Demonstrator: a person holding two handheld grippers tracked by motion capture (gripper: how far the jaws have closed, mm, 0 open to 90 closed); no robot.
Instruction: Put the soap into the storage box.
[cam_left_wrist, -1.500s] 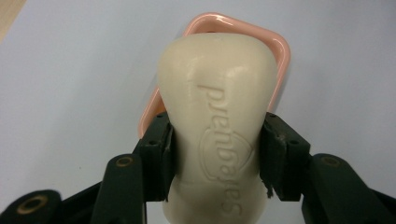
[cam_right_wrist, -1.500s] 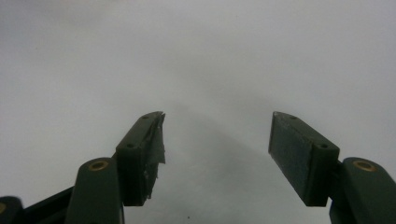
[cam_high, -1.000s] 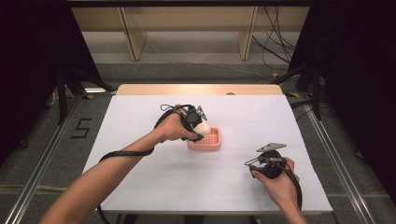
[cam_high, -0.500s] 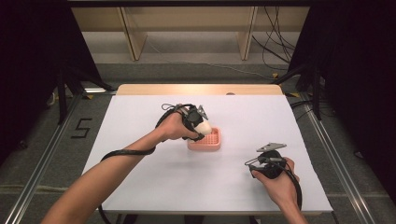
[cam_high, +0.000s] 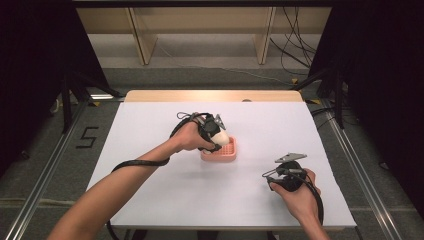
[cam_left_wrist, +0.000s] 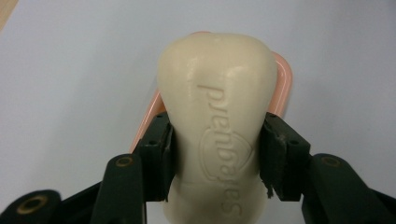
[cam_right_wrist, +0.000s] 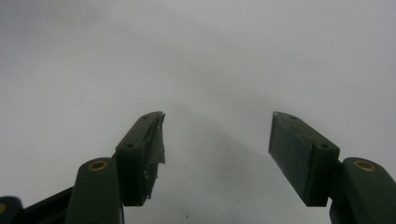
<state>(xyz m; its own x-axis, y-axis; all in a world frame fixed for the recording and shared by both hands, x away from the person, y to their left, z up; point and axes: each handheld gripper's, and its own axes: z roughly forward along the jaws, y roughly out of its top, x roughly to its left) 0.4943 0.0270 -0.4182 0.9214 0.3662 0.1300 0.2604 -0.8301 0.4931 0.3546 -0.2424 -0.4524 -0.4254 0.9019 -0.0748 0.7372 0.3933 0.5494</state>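
Observation:
A cream bar of soap (cam_left_wrist: 217, 107) with an embossed brand name sits between the jaws of my left gripper (cam_left_wrist: 216, 156), whose pads press on both its sides. In the high view the left gripper (cam_high: 216, 136) holds the soap (cam_high: 221, 137) just over the left part of a pink soap dish (cam_high: 226, 151) near the table's middle. The dish's pink rim (cam_left_wrist: 284, 84) shows behind the soap in the left gripper view. My right gripper (cam_right_wrist: 215, 140) is open with nothing between its jaws, facing bare white table. It rests near the front right (cam_high: 272, 175) in the high view.
The white table top (cam_high: 150, 125) has a wooden strip along its far edge. Black cables trail from both grippers across the front of the table. Beyond the table are wooden shelf legs and loose cables on the floor.

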